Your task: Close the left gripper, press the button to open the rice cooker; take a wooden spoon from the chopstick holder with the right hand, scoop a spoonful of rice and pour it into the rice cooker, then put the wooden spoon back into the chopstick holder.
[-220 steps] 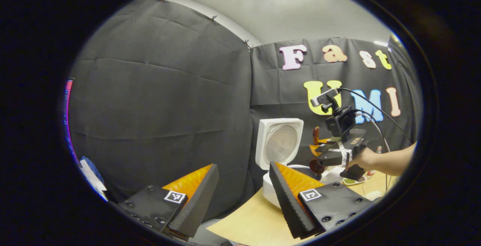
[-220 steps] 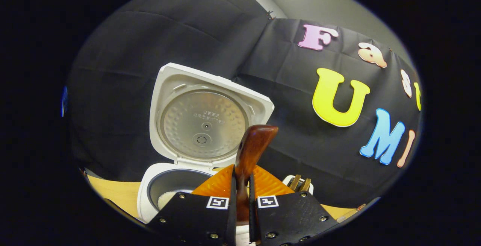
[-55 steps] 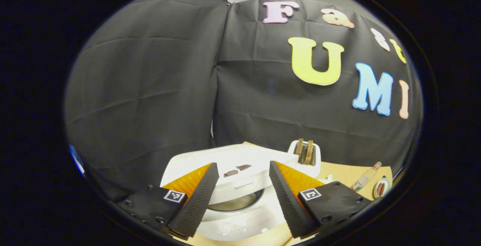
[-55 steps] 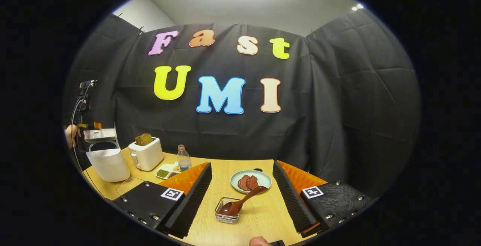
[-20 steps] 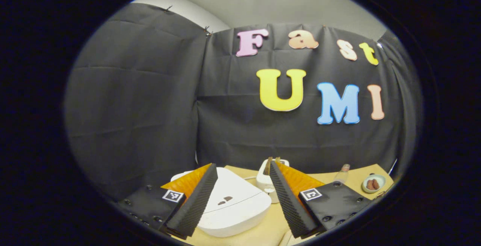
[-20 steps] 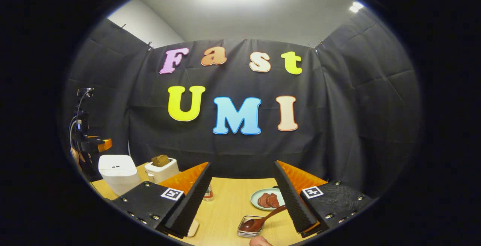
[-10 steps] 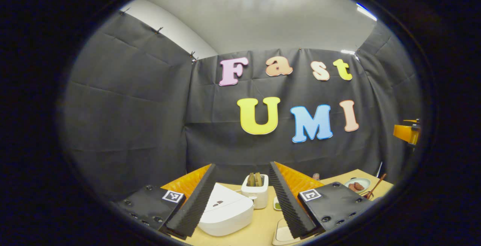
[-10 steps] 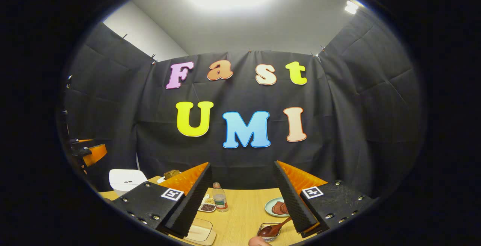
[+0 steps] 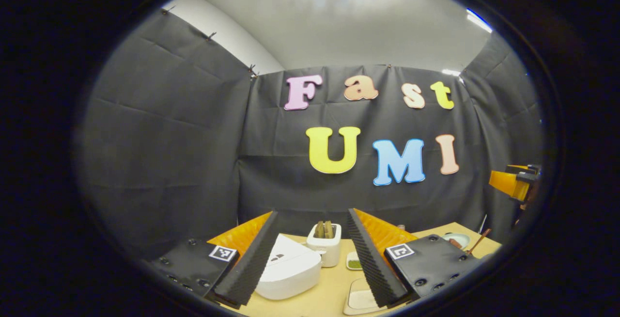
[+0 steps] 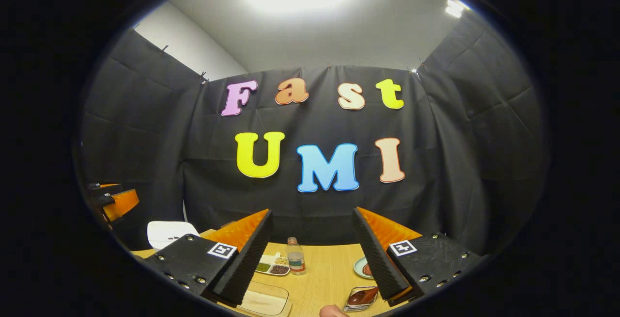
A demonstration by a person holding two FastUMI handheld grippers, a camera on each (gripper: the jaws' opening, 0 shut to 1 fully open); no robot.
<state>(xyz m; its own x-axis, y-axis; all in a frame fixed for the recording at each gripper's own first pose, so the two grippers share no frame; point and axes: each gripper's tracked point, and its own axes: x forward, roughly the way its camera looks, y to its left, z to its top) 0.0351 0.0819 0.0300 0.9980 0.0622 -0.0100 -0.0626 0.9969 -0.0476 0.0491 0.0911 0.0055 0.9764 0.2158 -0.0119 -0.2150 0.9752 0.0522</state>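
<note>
The white rice cooker (image 9: 290,271) stands on the wooden table (image 9: 334,288) with its lid down, behind my left gripper (image 9: 312,213), which is open and holds nothing. It also shows far left in the right gripper view, rice cooker (image 10: 167,233). The dark wooden spoon (image 10: 361,296) lies in the small wire chopstick holder (image 10: 352,306), low between the fingers of my right gripper (image 10: 312,211), which is open and well above it. A shallow clear tray of rice (image 10: 261,302) sits at the front.
A white toaster (image 9: 325,246) with bread stands beside the cooker. A small bottle (image 10: 295,259), a divided dish of beans (image 10: 273,266) and a plate (image 10: 361,267) of brown slices sit mid-table. A fingertip (image 10: 332,311) shows at the bottom edge.
The right gripper has let go of the spoon, which now lies in the holder. The cooker lid has come down. Both grippers have drawn back and tilted up in the last second.
</note>
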